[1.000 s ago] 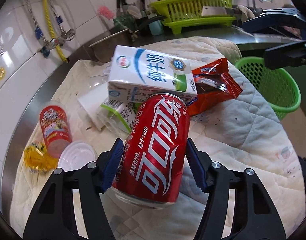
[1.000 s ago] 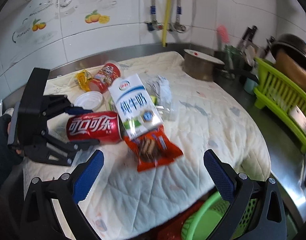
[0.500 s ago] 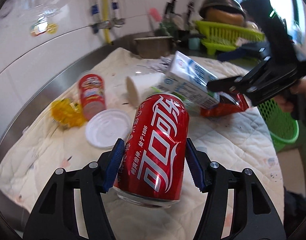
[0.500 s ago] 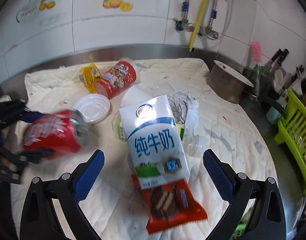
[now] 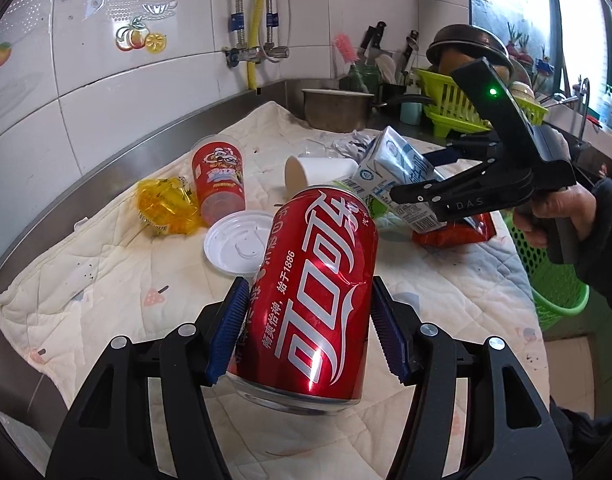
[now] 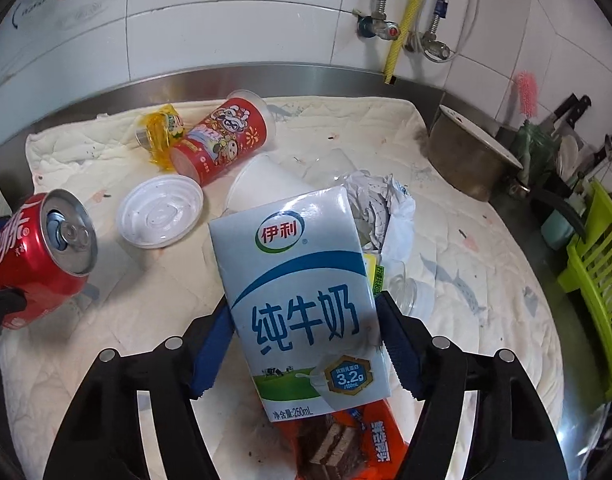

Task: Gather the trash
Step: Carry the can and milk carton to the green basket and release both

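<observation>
**Inspector:** Left gripper (image 5: pixel 306 332) first. Condition?

**Assessor:** Clamped on the red cola can (image 5: pixel 314 300). Both blue pads press its sides near the base, and the can is carried clear of the quilted cloth (image 5: pixel 85 280), its top tilted away from the tool. I judge the low grip was the reachable part while the can lay on its side.

**Inspector:** Right gripper (image 6: pixel 301 344)?

**Assessor:** Its jaws are closing, with the milk carton (image 6: pixel 301 300) between them. The pads sit at the carton's two long edges; on the left side contact is not certain, so I record no firm hold yet. The carton lies flat, its lower end overlapping the orange snack wrapper (image 6: pixel 346 440) nearest the tool.

**Inspector:** Beyond the tools?

**Assessor:** Just past the carton: crumpled paper (image 6: pixel 382 208) and a white paper cup (image 6: pixel 261 188) on its side. Further out to the left, a white lid (image 6: pixel 159 210), a red printed cup (image 6: pixel 221 136) tipped over, and a yellow wrapper (image 6: pixel 161 128) touching it.

**Inspector:** Destination?

**Assessor:** Presumably the green basket (image 5: pixel 554 288), off the cloth's edge below the person's right hand (image 5: pixel 554 212). Both items would go there.
</observation>
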Demonstrator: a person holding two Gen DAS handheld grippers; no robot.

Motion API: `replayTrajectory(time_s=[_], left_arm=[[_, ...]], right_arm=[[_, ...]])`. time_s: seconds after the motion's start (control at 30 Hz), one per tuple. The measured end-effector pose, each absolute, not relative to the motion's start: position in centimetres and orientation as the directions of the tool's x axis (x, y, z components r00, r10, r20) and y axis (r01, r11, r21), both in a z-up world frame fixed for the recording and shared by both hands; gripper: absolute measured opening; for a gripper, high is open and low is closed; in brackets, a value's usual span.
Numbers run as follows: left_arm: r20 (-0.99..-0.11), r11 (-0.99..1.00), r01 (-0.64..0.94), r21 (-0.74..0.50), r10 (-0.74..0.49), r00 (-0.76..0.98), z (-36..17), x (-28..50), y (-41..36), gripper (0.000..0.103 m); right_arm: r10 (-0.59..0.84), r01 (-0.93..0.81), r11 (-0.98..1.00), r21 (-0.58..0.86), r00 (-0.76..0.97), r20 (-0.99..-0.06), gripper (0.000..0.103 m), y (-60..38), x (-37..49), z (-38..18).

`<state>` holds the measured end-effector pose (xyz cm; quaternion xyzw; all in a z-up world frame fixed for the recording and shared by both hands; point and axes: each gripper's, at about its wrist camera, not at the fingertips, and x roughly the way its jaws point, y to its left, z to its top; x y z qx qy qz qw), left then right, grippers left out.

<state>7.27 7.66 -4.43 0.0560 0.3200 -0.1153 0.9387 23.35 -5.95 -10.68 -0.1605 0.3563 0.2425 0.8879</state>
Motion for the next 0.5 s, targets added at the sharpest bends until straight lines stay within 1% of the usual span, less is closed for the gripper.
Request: replayTrajectory(time_s=[0.13, 0.33, 0.5], left_arm=[[-0.608, 0.966, 0.258, 0.025, -0.190, 0.771, -4.1, 7.0, 7.3, 0.060], [-0.587, 0.959, 0.284, 0.010, -0.224, 0.778, -3.2, 5.8, 6.0, 0.060], [-0.575, 0.942, 0.334, -0.004, -0.276, 0.770, -2.5, 5.0, 3.4, 0.060]], right_arm=[[0.341, -0.532, 0.843, -0.082, 0.645, -0.684, 0.067, -6.9, 21.9, -9.5], [0.401, -0.482, 0.875, 0.041, 0.676, -0.619, 0.067, -11.2, 17.7, -6.6], [0.331, -0.376, 0.925, 0.058, 0.718, -0.612, 0.067, -17.2, 13.5, -6.6]])
